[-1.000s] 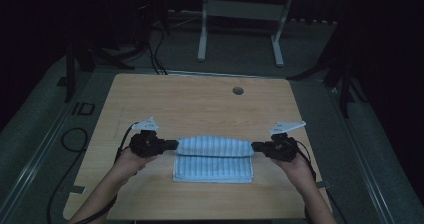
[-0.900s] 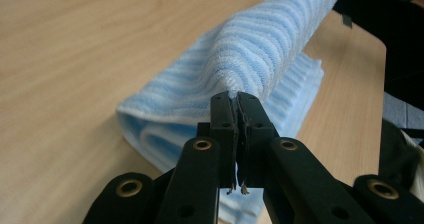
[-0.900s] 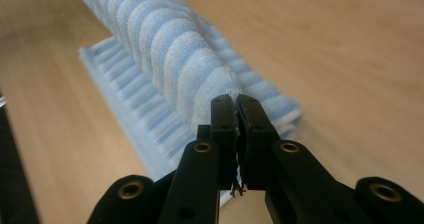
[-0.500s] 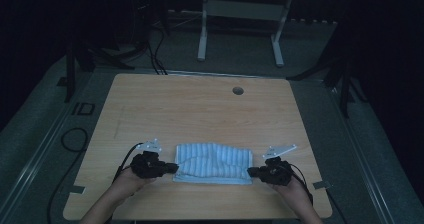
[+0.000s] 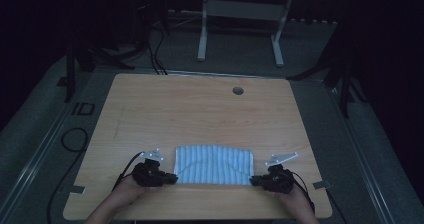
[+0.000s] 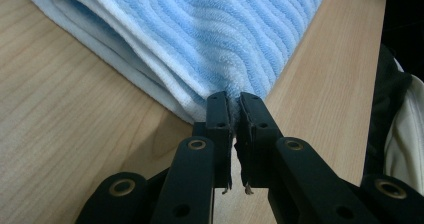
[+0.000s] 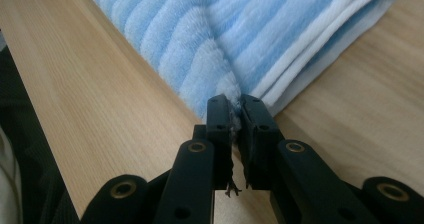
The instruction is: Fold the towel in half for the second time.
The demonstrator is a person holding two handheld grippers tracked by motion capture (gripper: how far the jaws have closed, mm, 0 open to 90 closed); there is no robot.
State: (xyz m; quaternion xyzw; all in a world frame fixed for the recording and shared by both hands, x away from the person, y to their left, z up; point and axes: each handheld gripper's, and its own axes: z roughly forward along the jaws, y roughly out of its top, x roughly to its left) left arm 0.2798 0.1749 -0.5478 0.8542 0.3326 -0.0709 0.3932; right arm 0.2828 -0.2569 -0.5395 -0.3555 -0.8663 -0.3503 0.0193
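Note:
A folded towel (image 5: 214, 164) with light blue and white stripes lies on the wooden table (image 5: 200, 114), near its front edge. My left gripper (image 5: 171, 177) is shut on the towel's near left corner (image 6: 220, 86). My right gripper (image 5: 254, 180) is shut on the near right corner (image 7: 225, 91). In both gripper views the black jaws pinch the top layer of cloth, and several white-edged layers (image 6: 115, 49) lie stacked beneath it. The towel (image 7: 240, 29) rests flat between the two grippers.
A round cable hole (image 5: 238, 90) sits near the table's far edge. Cables (image 5: 70, 139) lie on the floor at the left. A white desk frame (image 5: 240, 14) stands beyond the table. A person's hands hold both grippers at the front edge.
Both grippers have come toward the table's front edge, dragging the towel's near corners with them. The towel now lies closer to the front edge.

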